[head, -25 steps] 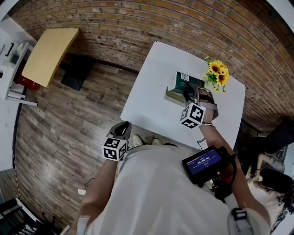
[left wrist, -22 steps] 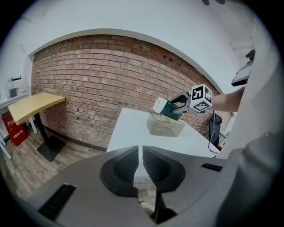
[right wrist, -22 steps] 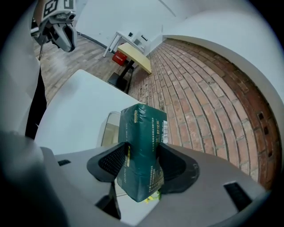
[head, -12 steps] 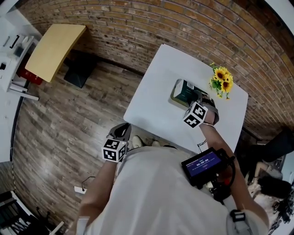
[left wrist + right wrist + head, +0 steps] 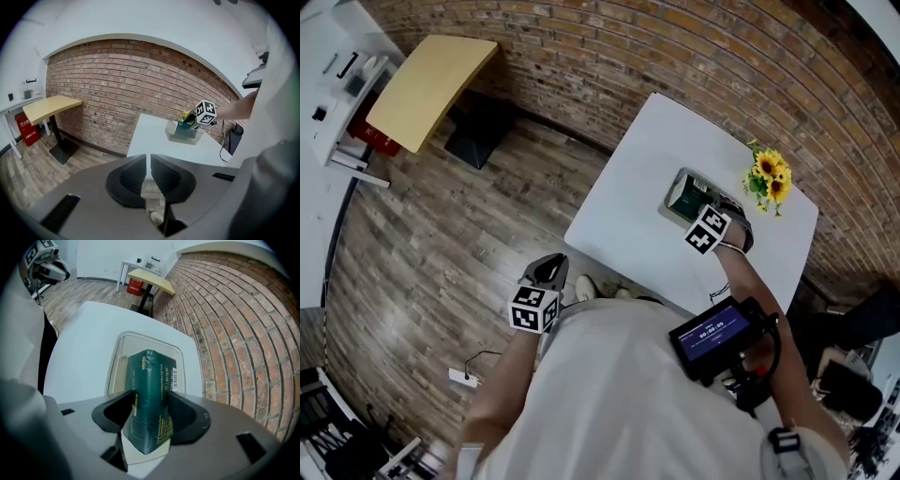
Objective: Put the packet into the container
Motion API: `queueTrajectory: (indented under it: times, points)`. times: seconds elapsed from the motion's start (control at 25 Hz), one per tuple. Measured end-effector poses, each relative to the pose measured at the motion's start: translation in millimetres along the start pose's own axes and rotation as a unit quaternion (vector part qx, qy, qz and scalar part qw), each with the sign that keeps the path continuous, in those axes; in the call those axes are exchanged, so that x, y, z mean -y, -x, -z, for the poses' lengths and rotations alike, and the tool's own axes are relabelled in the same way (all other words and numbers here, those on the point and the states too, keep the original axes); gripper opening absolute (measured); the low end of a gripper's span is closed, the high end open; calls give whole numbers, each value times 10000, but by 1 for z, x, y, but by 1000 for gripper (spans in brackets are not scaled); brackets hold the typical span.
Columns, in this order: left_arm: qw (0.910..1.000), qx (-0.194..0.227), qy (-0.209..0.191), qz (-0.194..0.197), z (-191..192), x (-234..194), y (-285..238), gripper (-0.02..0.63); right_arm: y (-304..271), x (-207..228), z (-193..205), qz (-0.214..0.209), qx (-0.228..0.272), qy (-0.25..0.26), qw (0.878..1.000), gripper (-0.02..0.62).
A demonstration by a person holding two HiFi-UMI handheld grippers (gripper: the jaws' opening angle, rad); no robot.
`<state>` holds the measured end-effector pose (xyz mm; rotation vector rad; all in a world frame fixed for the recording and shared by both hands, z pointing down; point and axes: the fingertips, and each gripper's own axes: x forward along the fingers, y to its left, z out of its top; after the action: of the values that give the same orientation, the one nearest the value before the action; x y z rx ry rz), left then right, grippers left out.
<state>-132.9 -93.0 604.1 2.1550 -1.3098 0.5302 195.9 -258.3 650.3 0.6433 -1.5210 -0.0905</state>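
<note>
head view: the right gripper (image 5: pixel 695 204) reaches over the far side of the white table (image 5: pixel 630 202) and hangs above the clear container (image 5: pixel 674 184), which stands near the sunflowers (image 5: pixel 769 175). the dark green packet (image 5: pixel 683 195) shows at the gripper's tip, over the container's opening. the left gripper (image 5: pixel 546 273) hangs low beside the person's body, off the table's near edge and well apart from the work.

left gripper view: the left gripper's jaws are pressed together with nothing between them. far off on the table, the container (image 5: pixel 180 135) is seen from the side, with the right gripper's marker cube (image 5: pixel 205 113) just above its rim and a bit of green below the cube.

right gripper view: the jaws stand wide and pinch the packet (image 5: pixel 151 390) by its two long sides; it points forward and down toward the container (image 5: pixel 123 341), whose rounded rim frames it. the packet's far end seems to be at or just inside the opening, though i cannot tell if it touches the bottom.

judgement: the pickup and carry are done and the packet is lined up over the container. what is left is to lower it the rest of the way, let go and draw the gripper clear.
</note>
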Motion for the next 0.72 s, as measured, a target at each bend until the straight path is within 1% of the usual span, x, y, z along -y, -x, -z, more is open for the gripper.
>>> queueTrajectory:
  times: [0.12,0.4,0.52,0.6,0.72]
  points:
    - [10000,1,44,-39,2,1,7,37,-2,-2,3,-17,-58,-33,10000,247]
    - [10000,-27,38,-36,1,1,1,37,-9,-1,2,-515,129,-5,9986,249]
    - [10000,-30,9,-3,-2,0,-4,37,-8,2,3,-660,113,52,9977,249]
    - [10000,-35,-6,18,-2,1,-5,37,-5,3,4,-692,107,25,9975,249]
    - [10000,-40,-42,71,-3,3,-6,37,2,2,5,-624,158,41,9979,249]
